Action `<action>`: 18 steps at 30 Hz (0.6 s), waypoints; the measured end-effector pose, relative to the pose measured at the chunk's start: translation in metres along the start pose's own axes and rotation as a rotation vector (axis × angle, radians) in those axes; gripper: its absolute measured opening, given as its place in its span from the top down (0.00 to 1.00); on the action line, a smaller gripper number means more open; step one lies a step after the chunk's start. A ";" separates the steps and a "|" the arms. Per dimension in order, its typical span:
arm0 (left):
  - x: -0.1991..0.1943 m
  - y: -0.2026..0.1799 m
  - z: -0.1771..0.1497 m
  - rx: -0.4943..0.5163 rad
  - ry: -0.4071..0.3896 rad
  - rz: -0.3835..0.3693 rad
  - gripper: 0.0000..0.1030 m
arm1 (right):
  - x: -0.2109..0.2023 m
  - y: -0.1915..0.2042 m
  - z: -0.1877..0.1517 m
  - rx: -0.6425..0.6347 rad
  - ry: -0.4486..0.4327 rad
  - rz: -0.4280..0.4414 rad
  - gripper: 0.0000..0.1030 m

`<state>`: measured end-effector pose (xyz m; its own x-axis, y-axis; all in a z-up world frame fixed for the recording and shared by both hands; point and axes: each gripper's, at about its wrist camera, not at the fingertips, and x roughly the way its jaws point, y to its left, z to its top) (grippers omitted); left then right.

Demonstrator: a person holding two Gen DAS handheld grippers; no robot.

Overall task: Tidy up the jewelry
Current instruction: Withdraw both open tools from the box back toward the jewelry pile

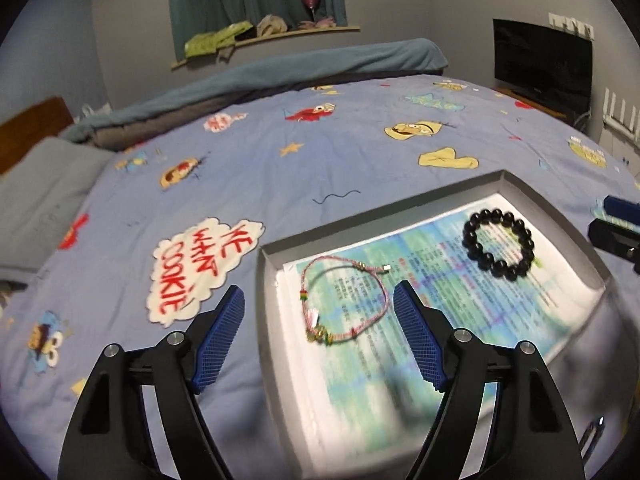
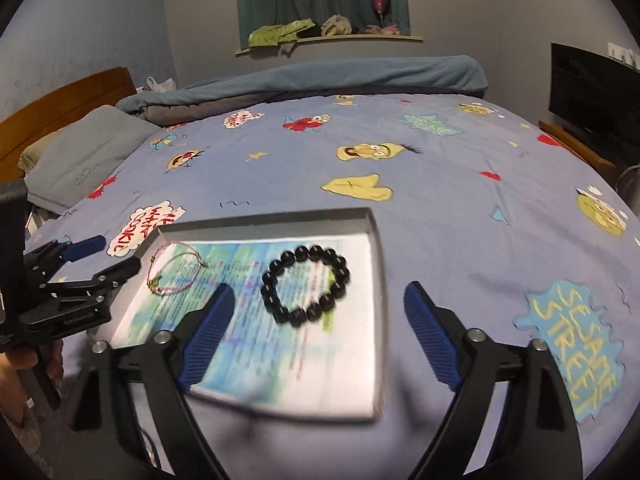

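Jewelry inside shallow grey box (image 1: 440,196) on bed (image 1: 280,168), over printed sheet (image 1: 440,300). Cord bracelet (image 1: 344,304) at left end, black bead bracelet (image 2: 306,288) at right, well apart. Left gripper (image 1: 320,332) spread wide, nothing between fingers (cord bracelet just beyond). Right gripper (image 2: 320,332) likewise wide and empty, bead bracelet just ahead.
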<state>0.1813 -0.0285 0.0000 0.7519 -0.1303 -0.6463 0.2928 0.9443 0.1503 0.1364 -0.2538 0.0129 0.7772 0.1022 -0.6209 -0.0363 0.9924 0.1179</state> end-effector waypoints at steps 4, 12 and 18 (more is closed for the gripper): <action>-0.019 -0.002 -0.009 0.005 -0.009 0.000 0.21 | -0.023 -0.003 -0.013 0.033 -0.010 0.011 0.06; -0.058 -0.004 -0.035 -0.003 -0.011 -0.008 0.21 | -0.064 0.000 -0.043 0.023 -0.023 0.013 0.05; -0.083 0.000 -0.058 -0.026 -0.010 -0.002 0.20 | -0.086 0.002 -0.060 0.019 -0.011 0.025 0.05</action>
<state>0.0845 -0.0006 0.0105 0.7572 -0.1352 -0.6391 0.2791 0.9515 0.1294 0.0316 -0.2569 0.0199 0.7827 0.1266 -0.6094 -0.0444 0.9879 0.1483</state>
